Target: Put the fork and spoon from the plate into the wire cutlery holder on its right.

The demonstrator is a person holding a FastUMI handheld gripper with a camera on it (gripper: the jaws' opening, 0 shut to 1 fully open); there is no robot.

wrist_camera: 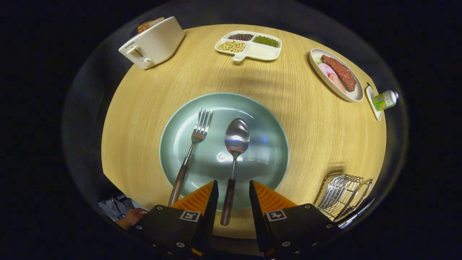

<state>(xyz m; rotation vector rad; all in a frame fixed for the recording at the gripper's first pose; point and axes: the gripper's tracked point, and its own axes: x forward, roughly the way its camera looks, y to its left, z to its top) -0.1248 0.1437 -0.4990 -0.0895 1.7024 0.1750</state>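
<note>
A pale green plate (260, 119) lies in the middle of the round wooden table (144, 108). On it rest a fork (193, 146) and a spoon (235, 144), both with brown wooden handles that reach over the plate's near rim. My gripper (233, 190) is open, and the spoon's handle runs between its two fingers without either one touching it. The fork's handle lies just left of the left finger (202, 198). The wire cutlery holder (343, 196) stands on the table to the right of the plate, beside the right finger.
At the table's far side stand a white toaster (153, 43) on the left, a divided white dish (249, 45) of beans in the middle and an oval plate (335, 74) of meat slices on the right. A small green bottle (385, 100) lies beyond that plate. A hand (131, 217) shows near the left finger.
</note>
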